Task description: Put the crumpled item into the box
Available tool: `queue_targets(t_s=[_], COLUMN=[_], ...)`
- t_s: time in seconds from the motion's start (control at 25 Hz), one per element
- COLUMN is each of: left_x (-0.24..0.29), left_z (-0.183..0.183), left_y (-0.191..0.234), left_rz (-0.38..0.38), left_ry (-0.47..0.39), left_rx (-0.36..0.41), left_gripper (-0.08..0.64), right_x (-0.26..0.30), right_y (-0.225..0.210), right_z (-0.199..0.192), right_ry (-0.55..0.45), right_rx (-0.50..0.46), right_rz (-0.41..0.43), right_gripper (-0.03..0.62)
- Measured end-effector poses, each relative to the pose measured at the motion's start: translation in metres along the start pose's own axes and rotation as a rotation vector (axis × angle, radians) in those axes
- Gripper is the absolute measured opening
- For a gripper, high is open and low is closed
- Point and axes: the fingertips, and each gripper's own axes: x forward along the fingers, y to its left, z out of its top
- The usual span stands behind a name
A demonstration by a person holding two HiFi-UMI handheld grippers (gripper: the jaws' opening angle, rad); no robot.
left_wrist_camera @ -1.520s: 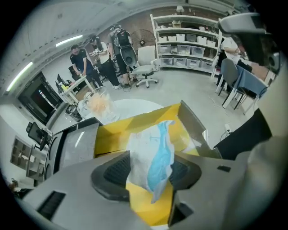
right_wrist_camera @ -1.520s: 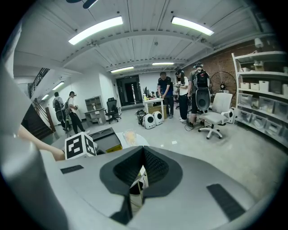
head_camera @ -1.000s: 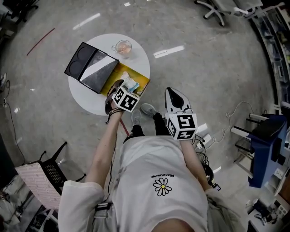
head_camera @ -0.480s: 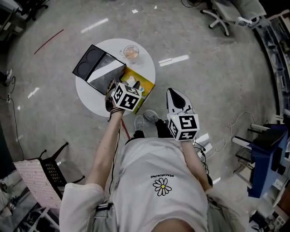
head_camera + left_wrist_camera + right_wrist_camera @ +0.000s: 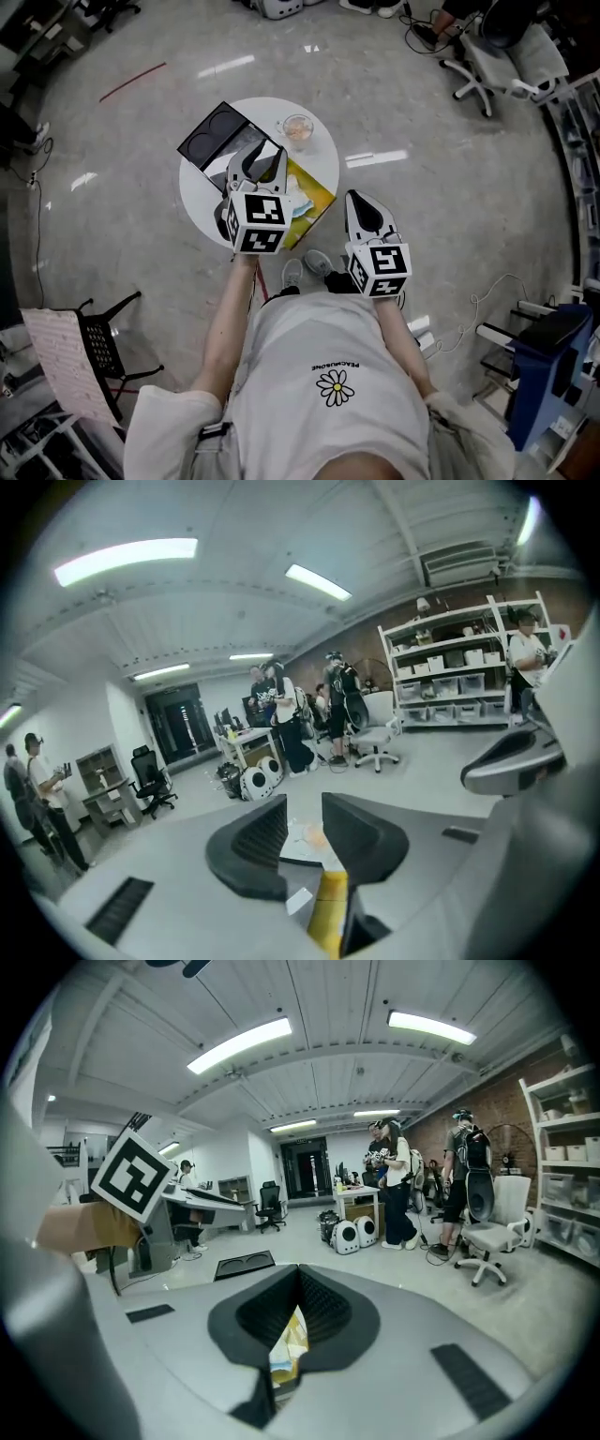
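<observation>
Left gripper [image 5: 262, 161] over round white worktop [image 5: 197, 192], above open box [image 5: 319, 197]; fingers closing, nothing between. Crumpled item [image 5: 298, 204] lies in box. Right gripper [image 5: 357, 202] near, right of worktop, fingers together.

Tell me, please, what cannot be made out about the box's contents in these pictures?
- Head view: the left gripper, jaws closing with nothing between them, covers the middle of the box; the pale patch inside is too small to identify.
- Left gripper view: its own jaws hide all but a yellow strip of the box.
- Cup: contents too small.
</observation>
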Motion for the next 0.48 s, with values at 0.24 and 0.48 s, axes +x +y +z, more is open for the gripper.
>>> queue_targets(t_s=[0.24,0.48], left_x=[-0.045,-0.074], left_z=[0.001,-0.016], left_y=[0.017,0.018], left_rz=[0.096,0.128], left_ry=[-0.092,-0.165], left_rx=[-0.169,-0.327], left_gripper=[0.008,0.002], right_x=[0.009,0.015], right_y=[0.019,0.031], right_z=[0.01,0.014], right_ry=[-0.02,-0.03], right_rx=[-0.037,-0.06], right_rz=[0.059,0.093], right_gripper=[0.003,0.003])
